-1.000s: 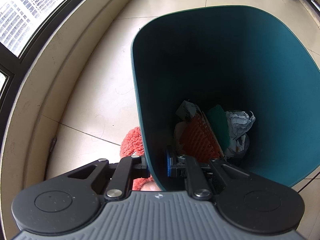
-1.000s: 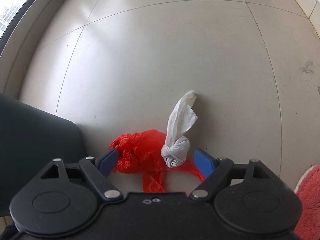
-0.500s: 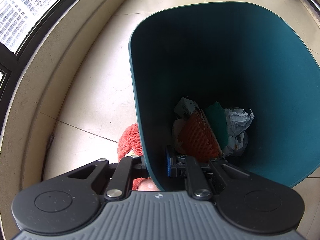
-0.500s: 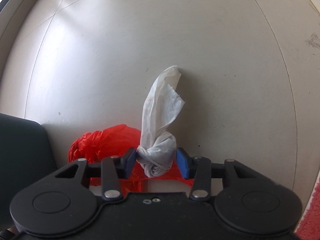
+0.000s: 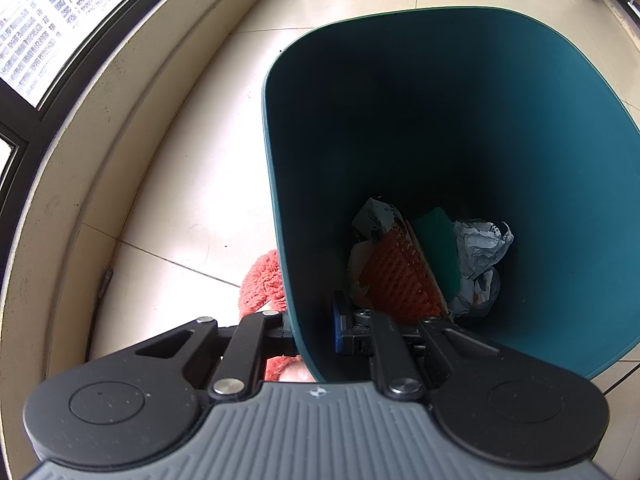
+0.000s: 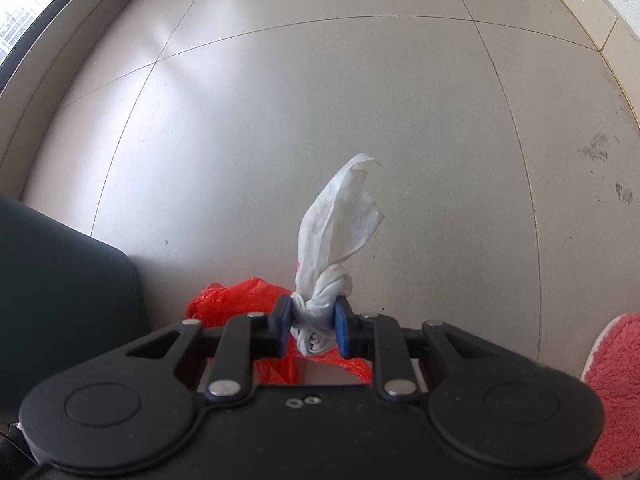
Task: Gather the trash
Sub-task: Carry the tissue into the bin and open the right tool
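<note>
Right wrist view: the right gripper [image 6: 313,326] pinches a white tissue [image 6: 334,240] at its knotted end, the blue pads pressed into the twisted wad from both sides. Above the knot the tissue fans into a thin, soft, creased sheet with a ragged tip. Just behind and below the knot lies a crumpled red plastic bag [image 6: 236,300], glossy and wrinkled, resting on the floor [image 6: 320,100]. The dark wall of the bin shows at the left edge, and a fuzzy pink slipper [image 6: 612,380] sits at the lower right.

In the left wrist view, the left gripper [image 5: 310,330] clamps the near rim of a teal plastic bin [image 5: 520,140], one finger outside the smooth wall and the blue-padded one inside. The bin is deep with rounded corners. At its bottom lie an orange ridged mesh piece [image 5: 396,276], a flat green sheet [image 5: 438,252], crinkled pale wrappers [image 5: 480,248] and a printed white carton [image 5: 376,216]. Another fluffy pink slipper [image 5: 262,280] peeks out beside the bin.

The floor is large glossy cream tiles with thin grout lines and some dark scuffs. A beige curved ledge [image 5: 80,160] runs below a dark-framed window [image 5: 36,40].
</note>
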The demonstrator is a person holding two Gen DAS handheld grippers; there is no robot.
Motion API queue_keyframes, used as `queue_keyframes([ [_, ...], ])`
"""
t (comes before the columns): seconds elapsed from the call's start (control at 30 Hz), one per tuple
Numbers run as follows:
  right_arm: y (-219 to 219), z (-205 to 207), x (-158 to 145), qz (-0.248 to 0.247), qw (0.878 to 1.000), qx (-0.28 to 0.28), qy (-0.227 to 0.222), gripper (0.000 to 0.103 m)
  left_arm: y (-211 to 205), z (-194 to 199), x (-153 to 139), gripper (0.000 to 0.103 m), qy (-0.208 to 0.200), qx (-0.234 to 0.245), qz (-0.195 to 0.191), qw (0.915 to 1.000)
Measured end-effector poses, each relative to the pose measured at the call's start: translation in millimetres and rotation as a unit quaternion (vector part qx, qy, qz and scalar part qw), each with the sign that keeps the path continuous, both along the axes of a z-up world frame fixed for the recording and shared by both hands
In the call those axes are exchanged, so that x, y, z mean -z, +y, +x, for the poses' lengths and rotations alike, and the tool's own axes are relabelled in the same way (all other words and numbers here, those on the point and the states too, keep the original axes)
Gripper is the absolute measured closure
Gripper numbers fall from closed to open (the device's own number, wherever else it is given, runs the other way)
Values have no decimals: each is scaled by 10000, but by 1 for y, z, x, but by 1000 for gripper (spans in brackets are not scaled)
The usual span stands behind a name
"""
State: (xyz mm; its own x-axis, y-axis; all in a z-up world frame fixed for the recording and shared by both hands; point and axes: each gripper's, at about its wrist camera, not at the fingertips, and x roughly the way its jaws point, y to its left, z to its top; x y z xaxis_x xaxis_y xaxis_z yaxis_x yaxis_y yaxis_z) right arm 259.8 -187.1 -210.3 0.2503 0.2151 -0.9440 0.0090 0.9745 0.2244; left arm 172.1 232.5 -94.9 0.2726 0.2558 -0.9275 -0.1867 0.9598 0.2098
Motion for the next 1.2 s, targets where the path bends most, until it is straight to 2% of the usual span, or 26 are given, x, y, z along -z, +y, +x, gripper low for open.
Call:
queue_keyframes([
  [0.17,11,-12,-53,182,9982,-463,-322,83,-3,0,1,90,-4,-12,27,10000],
  [0.3,48,-27,-109,401,9901,-1222,-561,83,-1,0,1,90,-3,-53,-11,10000],
  [0.43,98,-50,-163,682,9718,-2087,-864,83,0,-1,-2,90,-50,-37,-7,10000],
  [0.53,132,-64,-185,896,9585,-2528,-969,83,1,-3,-5,90,-120,-53,-26,9999],
  [0.73,204,-82,-185,760,9379,-3247,-956,83,3,-7,-9,90,-193,-71,-77,9998],
  [0.83,226,-80,-174,643,9337,-3400,-923,83,4,-9,-12,90,-254,-70,-112,9996],
  [1.2,267,-61,-130,184,9382,-3417,-524,83,9,-14,-16,90,-347,-97,-228,9991],
])
